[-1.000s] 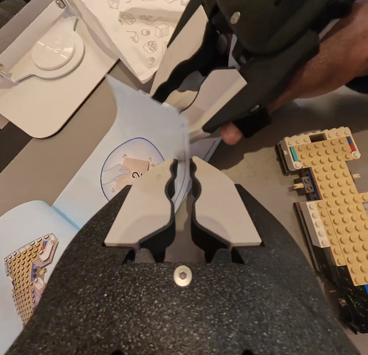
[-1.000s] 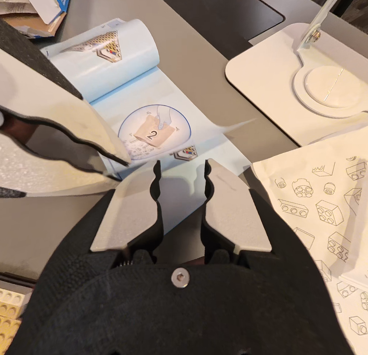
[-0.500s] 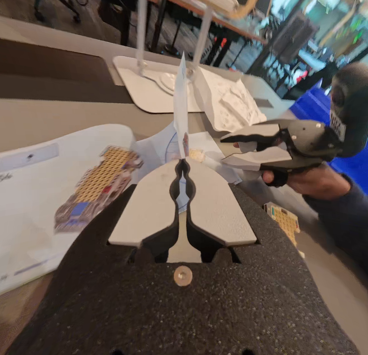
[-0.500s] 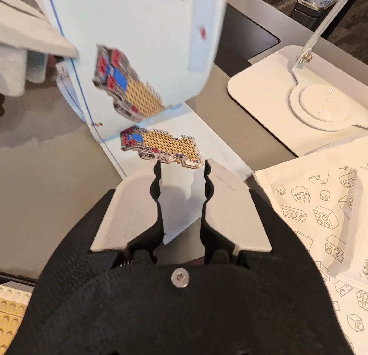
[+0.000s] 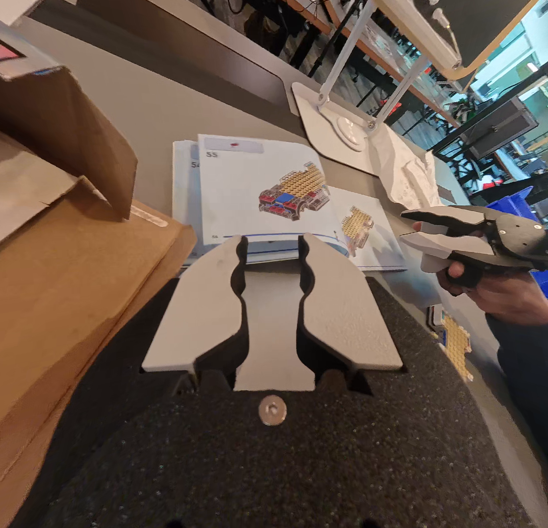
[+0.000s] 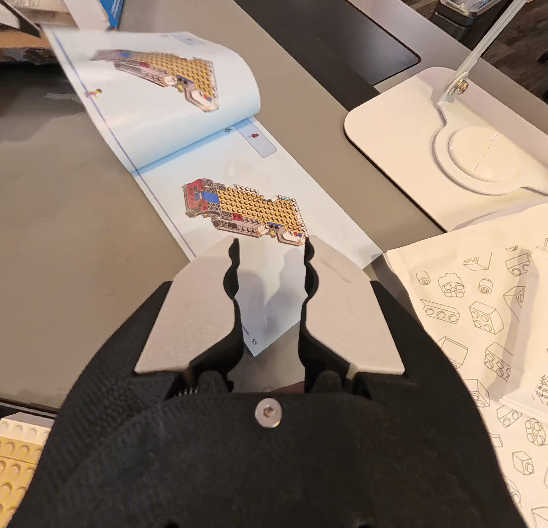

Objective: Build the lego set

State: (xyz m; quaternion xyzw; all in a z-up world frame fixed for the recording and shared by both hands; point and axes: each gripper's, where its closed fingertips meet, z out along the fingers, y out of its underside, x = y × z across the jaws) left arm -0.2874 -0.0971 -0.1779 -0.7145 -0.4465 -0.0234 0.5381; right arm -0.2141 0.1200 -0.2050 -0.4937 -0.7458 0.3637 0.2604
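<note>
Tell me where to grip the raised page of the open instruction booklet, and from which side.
Grip the curled page at its free outer edge, where it arches off the table. Probably come in from the booklet's left side, jaws flat to the sheet; the open left gripper sits nearest.

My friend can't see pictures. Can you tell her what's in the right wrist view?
An open, empty hand-held gripper hovers over an open brick-building instruction booklet on a grey table. To the right lie a white paper bag printed with brick outlines and a white lamp base.
</note>
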